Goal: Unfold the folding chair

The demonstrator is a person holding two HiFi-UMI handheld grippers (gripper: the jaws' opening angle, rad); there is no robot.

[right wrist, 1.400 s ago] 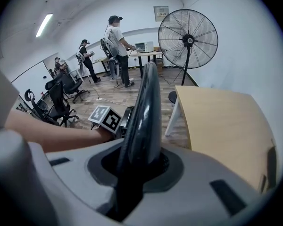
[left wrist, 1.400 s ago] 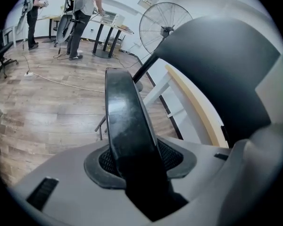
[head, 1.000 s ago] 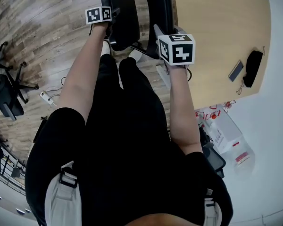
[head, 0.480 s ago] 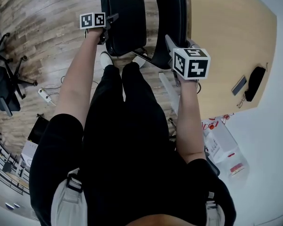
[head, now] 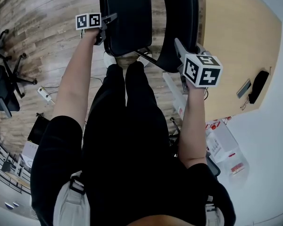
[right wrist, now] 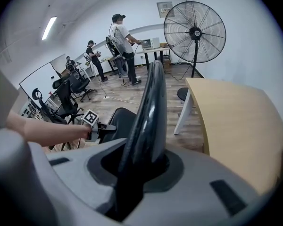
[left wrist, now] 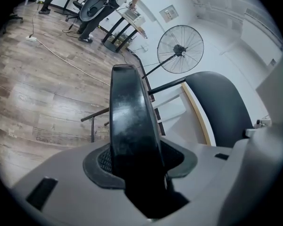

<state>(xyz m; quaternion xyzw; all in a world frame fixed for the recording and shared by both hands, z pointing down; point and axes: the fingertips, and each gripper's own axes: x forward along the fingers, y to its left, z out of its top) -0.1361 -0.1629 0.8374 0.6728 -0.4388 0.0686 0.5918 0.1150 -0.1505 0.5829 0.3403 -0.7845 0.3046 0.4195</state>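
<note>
Head view: I stand over a black folding chair (head: 132, 36), with tongs on two of its parts.

At left, my left tongs (head: 105, 26) pinch the side edge of the seat (head: 125, 13). Their jaws have just been opening slightly with that edge between them, so I judge the pinch needs firming before I swing the seat down and away. To its right the backrest (head: 179, 22) stands nearly edge-on, and my right tongs (head: 180, 46) are clamped on its rim. That hand should probably act as a steady anchor. My shoes (head: 109, 59) sit just beside the chair's frame, so a slow spread looks safest. A wood plank floor (head: 42, 36) runs beneath, with a tan table (head: 236, 32) at right. Beyond are a pedestal fan (right wrist: 194, 32) and people (right wrist: 122, 46).
</note>
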